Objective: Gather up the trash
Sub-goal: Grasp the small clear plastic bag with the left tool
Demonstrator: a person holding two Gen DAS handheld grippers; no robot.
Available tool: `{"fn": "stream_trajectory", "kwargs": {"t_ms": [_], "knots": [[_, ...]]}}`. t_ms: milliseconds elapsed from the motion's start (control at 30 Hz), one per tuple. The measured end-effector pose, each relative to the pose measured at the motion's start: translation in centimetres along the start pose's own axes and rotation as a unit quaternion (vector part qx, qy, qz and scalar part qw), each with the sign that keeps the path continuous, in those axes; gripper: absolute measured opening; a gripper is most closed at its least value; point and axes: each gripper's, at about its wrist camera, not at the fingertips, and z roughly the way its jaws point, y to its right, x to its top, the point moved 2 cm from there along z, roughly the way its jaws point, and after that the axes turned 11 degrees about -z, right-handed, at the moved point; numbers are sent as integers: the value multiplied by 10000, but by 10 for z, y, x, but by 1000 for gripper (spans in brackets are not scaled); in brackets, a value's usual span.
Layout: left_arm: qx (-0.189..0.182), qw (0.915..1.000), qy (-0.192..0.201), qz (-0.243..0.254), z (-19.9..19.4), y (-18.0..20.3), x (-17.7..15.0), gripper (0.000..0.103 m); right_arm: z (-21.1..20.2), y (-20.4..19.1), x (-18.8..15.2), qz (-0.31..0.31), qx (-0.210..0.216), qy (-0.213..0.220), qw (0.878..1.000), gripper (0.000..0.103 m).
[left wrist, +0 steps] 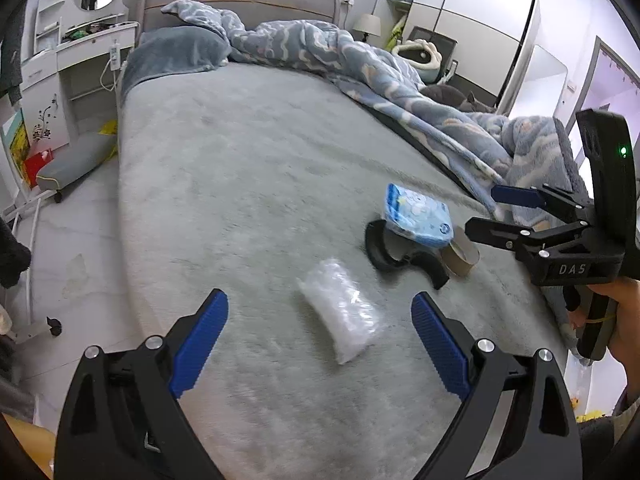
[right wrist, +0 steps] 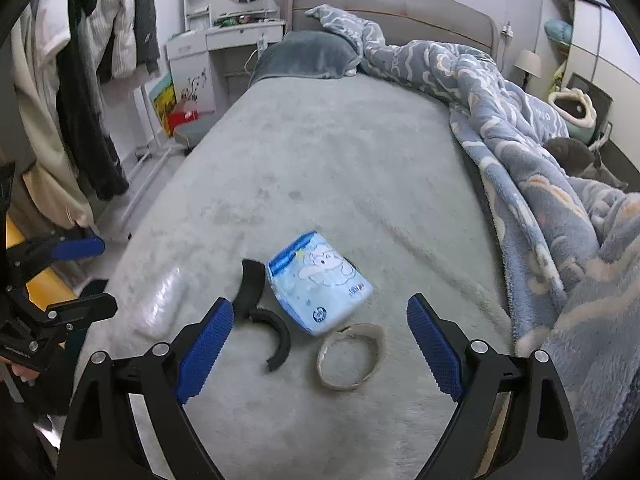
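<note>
Grey plush bedspread (left wrist: pixel 240 160) carries the scattered trash, both tongs poised wide open above it.

Left gripper (left wrist: pixel 320 340) straddles the clear plastic bag (left wrist: pixel 340 312) and should drop squarely before closing; right gripper (right wrist: pixel 320 344) hangs empty over the blue tissue pack (right wrist: pixel 320 284), cardboard ring (right wrist: pixel 352 356) and black curved strip (right wrist: pixel 260 312). Rumpled blue blanket (right wrist: pixel 540 160) beside, dresser (right wrist: pixel 224 52) beyond.

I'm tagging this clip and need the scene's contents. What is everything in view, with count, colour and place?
clear plastic bag: 1, transparent, bed's near-left part
tissue pack: 1, light blue, mid-bed
curved foam piece: 1, black, left of pack
cardboard ring: 1, tan, nearer than the pack
blanket: 1, blue-white, bed's right side
pillow: 1, grey-blue, by headboard
bed: 1, grey cover
left gripper: open, over bag
right gripper: open, over ring
</note>
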Motion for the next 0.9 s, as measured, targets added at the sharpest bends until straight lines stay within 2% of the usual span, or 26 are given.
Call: {"fn": "stream_trajectory", "kwargs": {"t_ms": [333, 500, 567, 733, 833, 900], "knots": [[64, 9994, -324, -42, 27, 19, -4, 94, 8, 9, -7, -169, 6, -137, 9998, 90], [188, 9973, -705, -80, 47, 21, -6, 78, 15, 9, -9, -34, 369, -126, 9992, 90], [217, 9967, -785, -63, 53, 21, -7, 68, 17, 8, -7, -99, 349, -144, 9992, 90], [192, 9968, -758, 170, 61, 24, -2, 55, 28, 7, -2, -214, 291, -237, 9991, 90], [138, 9966, -782, 229, 64, 25, 0, 41, 35, 2, -1, -388, 240, -329, 9984, 90], [75, 9966, -793, 209, 64, 25, 1, 38, 40, -1, 1, -498, 170, -395, 9978, 90]]}}
